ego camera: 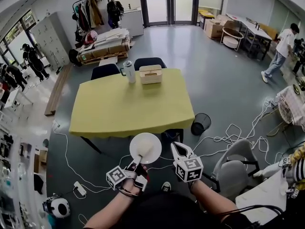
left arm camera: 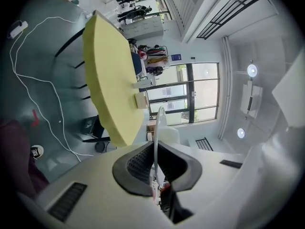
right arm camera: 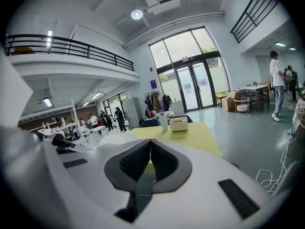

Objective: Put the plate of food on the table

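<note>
The plate [ego camera: 145, 148] hangs in the air just short of the table's [ego camera: 133, 109] near edge, its rim pinched in my left gripper [ego camera: 135, 165]. My right gripper [ego camera: 177, 150], just beside it, is closed on nothing. I'd hold the plate level, carry it well over the tabletop, and lower it flat before letting go.

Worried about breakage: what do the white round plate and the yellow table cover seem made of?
White round plate: likely glazed ceramic or melamine; smooth, slightly shiny, with a thin rim. Yellow table cover: seemingly matt cloth; it hangs down over the edges.
</note>
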The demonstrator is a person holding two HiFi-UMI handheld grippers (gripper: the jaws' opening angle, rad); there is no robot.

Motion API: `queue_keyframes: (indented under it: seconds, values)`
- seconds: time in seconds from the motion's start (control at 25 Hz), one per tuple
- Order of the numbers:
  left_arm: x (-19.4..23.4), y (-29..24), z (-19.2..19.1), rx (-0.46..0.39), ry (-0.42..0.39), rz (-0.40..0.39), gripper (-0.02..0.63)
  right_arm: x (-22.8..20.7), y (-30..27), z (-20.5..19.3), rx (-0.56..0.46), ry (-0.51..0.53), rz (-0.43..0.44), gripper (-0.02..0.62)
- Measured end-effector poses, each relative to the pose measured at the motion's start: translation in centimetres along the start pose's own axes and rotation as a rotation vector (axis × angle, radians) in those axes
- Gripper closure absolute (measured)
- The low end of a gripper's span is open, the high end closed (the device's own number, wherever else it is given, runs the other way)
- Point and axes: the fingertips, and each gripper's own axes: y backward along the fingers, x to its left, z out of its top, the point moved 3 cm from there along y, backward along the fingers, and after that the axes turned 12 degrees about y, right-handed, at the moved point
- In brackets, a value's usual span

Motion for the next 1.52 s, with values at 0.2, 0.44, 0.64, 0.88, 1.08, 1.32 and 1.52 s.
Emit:
queue_keyframes:
  seconds: [0.2, 0.44, 0.64, 0.88, 1.08, 1.32, 1.52]
  values:
    - [-0.6, -1.1, 0.0, -0.014, -0.014, 0.008, 0.583, -1.7, -0.9, 0.4, -0.009, -0.013, 0.01, 0.583]
    - [-0.7, -3.1, 1.4, -0.023, -0.001, -0.002, 0.583, -2.6, -2.9, 0.6, -0.002, -0.002, 0.023, 0.583]
    - [-1.1, -6.2, 3.0, -0.015, 0.002, -0.002, 0.583, -3.9, -5.0, 1.3, 0.003, 0.018, 0.018, 0.583]
    - [-2.9, -10.8, 5.6, 0.009, -0.014, -0.016, 0.583, -6.4, -8.7, 2.5, 0.015, 0.022, -0.005, 0.583]
    - [-3.9, -14.8, 9.0, 0.022, -0.006, -0.006, 0.583, -7.9, -13.1, 4.2, 0.017, 0.016, -0.012, 0.583]
    - [-5.8, -19.7, 13.5, 0.058, -0.017, 0.004, 0.583, -10.4, -18.5, 6.9, 0.013, 0.006, -0.055, 0.583]
    - [-7.7, -24.1, 17.9, 0.089, -0.033, 0.023, 0.583, -12.1, -23.7, 10.1, 0.006, 0.001, -0.086, 0.583]
